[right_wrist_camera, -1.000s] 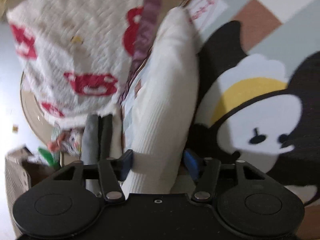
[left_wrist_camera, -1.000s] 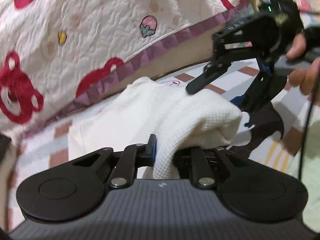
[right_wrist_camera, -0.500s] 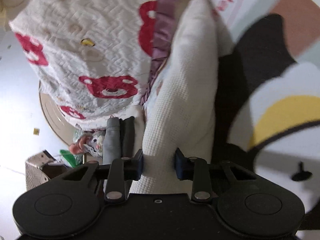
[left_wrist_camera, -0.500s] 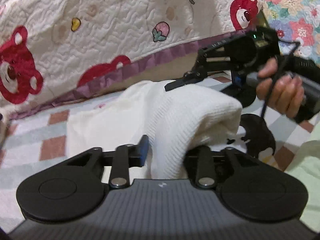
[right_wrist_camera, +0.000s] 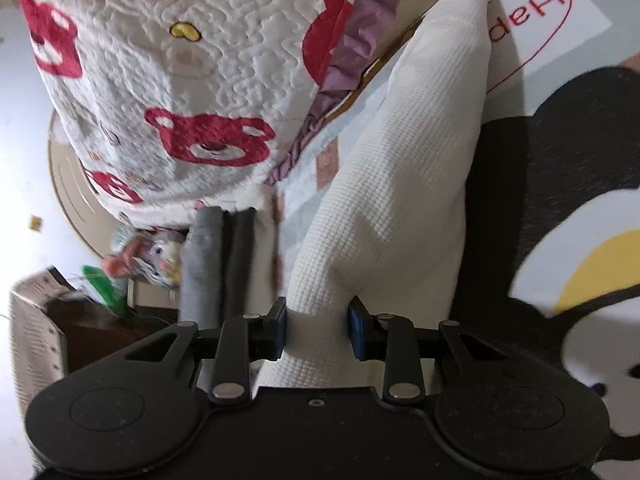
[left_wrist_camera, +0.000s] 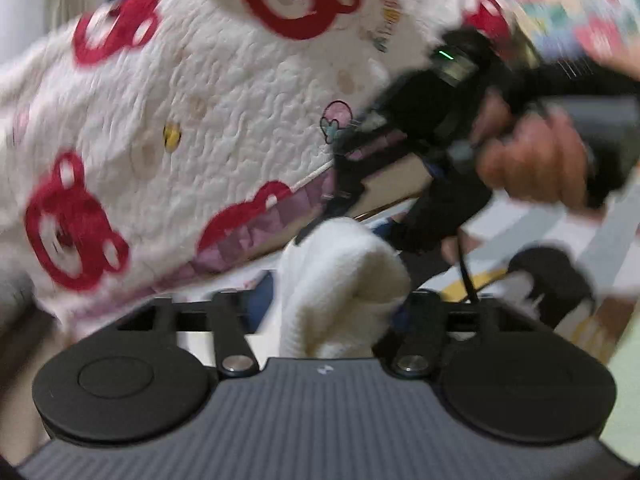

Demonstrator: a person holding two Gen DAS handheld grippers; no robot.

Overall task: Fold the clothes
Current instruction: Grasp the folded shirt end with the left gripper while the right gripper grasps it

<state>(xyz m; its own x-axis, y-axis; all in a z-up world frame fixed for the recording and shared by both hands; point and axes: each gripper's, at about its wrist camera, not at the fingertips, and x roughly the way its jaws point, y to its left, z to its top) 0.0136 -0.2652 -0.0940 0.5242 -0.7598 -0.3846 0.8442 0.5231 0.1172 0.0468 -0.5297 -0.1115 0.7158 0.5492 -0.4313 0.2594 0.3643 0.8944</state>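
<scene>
A white waffle-knit garment (right_wrist_camera: 400,168) stretches from my right gripper (right_wrist_camera: 318,330) away over the play mat toward the quilt's edge. The right gripper is shut on it, its blue pads (right_wrist_camera: 357,330) pressing the fabric from both sides. In the blurred left wrist view, a bunched fold of the same garment (left_wrist_camera: 340,280) fills my left gripper (left_wrist_camera: 332,312), which is shut on it. Just beyond the fold is the right gripper (left_wrist_camera: 424,132), held by a hand (left_wrist_camera: 532,160).
A cream quilt with red bears (left_wrist_camera: 192,112) hangs along the far side, also the quilt (right_wrist_camera: 180,80). The play mat (right_wrist_camera: 560,184) with a black cartoon figure lies under the garment. Grey rolled items (right_wrist_camera: 202,264) and a cardboard box (right_wrist_camera: 36,320) sit at left.
My right gripper's pads closed onto the garment about a second ago and stay shut. The left gripper has swung closer to the right one, so the fold between them looks narrower and more bunched.
</scene>
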